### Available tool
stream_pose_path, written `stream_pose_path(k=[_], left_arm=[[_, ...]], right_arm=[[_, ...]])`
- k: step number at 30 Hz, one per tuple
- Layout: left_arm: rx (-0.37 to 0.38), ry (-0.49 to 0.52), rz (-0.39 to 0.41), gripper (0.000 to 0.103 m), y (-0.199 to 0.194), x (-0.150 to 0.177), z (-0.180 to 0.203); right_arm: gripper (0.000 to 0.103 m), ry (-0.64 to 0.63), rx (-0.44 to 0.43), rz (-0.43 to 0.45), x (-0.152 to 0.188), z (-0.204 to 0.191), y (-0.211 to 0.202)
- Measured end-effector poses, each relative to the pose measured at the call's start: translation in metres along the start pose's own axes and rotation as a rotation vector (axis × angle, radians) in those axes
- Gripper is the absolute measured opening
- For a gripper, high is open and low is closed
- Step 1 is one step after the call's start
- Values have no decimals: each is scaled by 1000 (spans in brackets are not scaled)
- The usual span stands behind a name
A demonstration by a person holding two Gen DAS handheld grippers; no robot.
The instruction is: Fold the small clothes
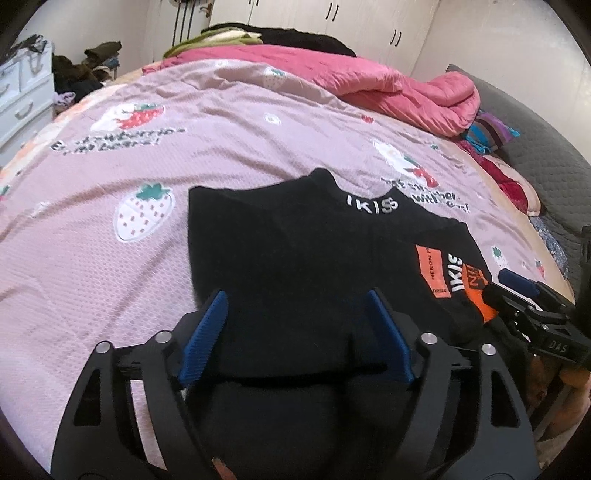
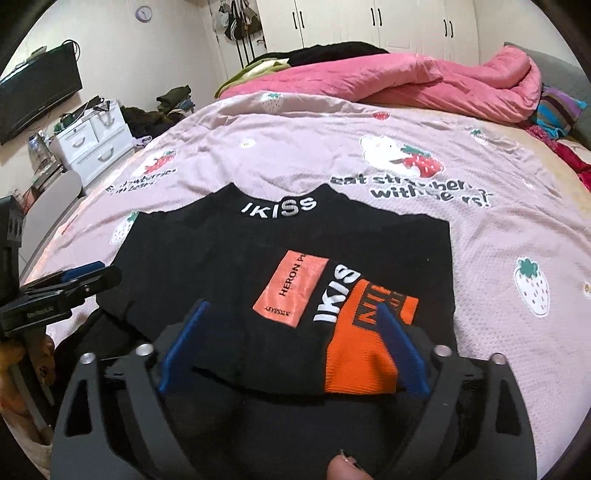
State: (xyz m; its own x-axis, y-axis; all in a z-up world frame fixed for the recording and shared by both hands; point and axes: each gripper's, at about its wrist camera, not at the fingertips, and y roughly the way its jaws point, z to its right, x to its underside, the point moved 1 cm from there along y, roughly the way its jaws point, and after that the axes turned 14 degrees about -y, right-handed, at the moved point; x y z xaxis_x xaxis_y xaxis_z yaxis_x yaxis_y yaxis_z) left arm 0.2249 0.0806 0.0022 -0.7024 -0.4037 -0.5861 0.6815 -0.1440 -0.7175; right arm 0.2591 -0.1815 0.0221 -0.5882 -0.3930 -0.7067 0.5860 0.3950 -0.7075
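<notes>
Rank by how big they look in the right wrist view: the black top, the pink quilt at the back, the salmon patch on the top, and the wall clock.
1. black top; being nearest the camera may inflate it
2. pink quilt, not far behind
3. salmon patch
4. wall clock, smallest and farthest

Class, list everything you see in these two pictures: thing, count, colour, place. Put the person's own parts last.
Black top: one, black with orange patches, folded on the bedsheet's near part.
Bedsheet: one, pale pink with strawberry print, covering the bed.
Quilt: one, pink, bunched at the far side.
Drawer unit: one, white, left of the bed.
Wardrobe: white doors, back wall.
Television: one, black, left wall.
Left gripper: black with blue pads, jaws open over the top.
Right gripper: same, jaws open over the orange patch.
</notes>
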Motion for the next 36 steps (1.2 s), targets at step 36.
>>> stream_pose_path(k=[36], left_arm=[[-86,-35,142,94,-87,45,-26]], right_arm=[[96,50,0,116,41,0,-71]])
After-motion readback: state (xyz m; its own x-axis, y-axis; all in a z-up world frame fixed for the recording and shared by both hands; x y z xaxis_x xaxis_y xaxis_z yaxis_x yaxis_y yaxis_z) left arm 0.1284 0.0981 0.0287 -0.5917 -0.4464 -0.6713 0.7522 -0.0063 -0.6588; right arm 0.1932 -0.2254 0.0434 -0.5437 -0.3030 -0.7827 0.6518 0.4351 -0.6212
